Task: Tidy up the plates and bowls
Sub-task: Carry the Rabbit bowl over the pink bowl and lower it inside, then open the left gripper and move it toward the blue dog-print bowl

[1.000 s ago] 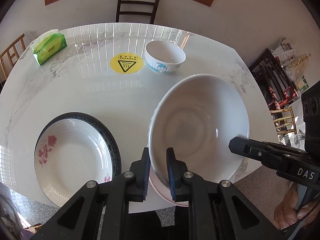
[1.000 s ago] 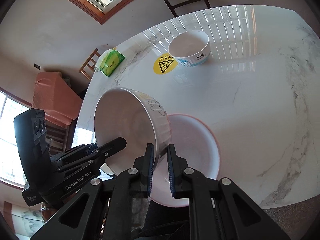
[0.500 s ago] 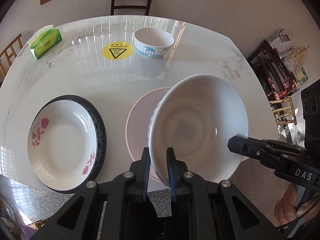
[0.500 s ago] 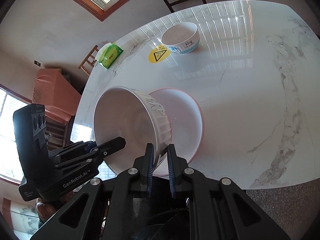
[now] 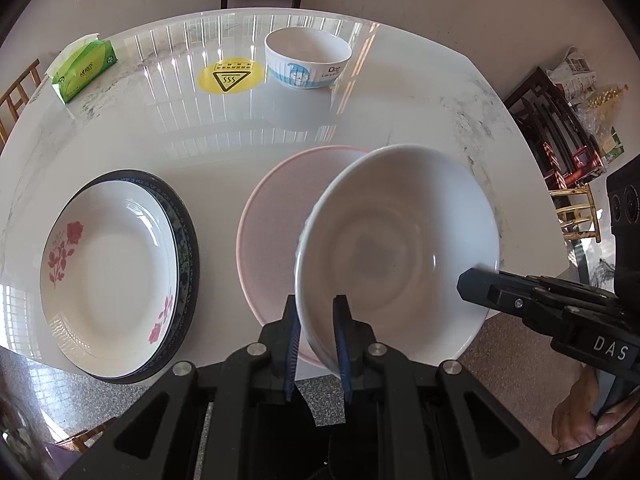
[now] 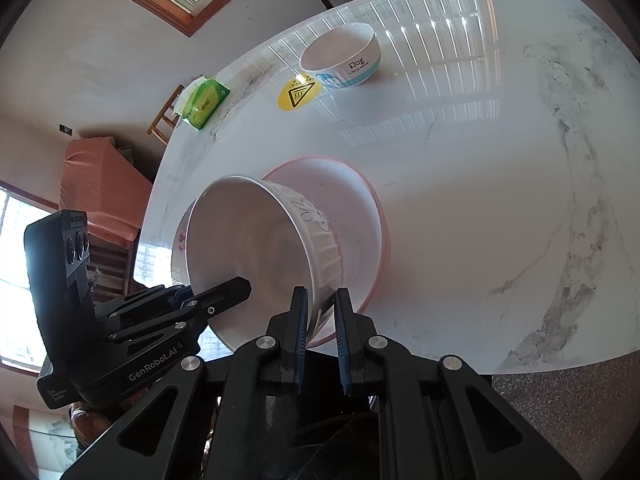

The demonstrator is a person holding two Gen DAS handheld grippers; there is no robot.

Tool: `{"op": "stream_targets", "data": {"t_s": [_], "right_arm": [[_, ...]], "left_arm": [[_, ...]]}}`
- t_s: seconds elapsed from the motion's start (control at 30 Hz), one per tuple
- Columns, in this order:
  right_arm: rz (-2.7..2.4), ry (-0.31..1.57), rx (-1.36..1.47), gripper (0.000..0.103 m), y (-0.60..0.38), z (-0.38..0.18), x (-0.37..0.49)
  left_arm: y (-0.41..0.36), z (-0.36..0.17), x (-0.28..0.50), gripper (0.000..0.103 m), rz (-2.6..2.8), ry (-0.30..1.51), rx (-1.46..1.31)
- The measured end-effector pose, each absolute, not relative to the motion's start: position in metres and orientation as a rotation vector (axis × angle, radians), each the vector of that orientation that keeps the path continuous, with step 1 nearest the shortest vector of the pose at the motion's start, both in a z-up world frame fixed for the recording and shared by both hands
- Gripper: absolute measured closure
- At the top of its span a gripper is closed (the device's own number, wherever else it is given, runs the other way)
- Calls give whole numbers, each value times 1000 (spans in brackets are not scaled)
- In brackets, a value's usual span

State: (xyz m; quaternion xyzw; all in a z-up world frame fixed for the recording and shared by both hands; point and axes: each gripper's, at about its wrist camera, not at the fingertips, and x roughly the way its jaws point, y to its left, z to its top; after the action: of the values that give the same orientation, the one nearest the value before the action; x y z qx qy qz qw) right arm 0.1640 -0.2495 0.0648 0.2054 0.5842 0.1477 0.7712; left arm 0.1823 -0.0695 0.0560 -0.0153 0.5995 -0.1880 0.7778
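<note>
White bowl [image 5: 396,248] rim pinched in both jaws, tilted over pink plate [image 5: 272,220]

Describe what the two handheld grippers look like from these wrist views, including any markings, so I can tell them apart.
Both are matte black with angular linkage arms, silver pivot bolts and blue ribbed pads. The left gripper shows "GenRobot.AI" in white on its body in the right wrist view, with a boxy black block bearing round lenses. The right gripper shows the white letters "DAS" in the left wrist view. No sleeves are visible.
</note>
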Motion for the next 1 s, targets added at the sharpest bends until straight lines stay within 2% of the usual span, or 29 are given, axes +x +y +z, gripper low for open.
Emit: {"op": "stream_targets", "data": {"t_s": [1.0], "right_arm": [[297, 1297, 463, 90, -254, 48, 176]], "left_arm": [[-80, 42, 189, 83, -372, 1316, 15]]}}
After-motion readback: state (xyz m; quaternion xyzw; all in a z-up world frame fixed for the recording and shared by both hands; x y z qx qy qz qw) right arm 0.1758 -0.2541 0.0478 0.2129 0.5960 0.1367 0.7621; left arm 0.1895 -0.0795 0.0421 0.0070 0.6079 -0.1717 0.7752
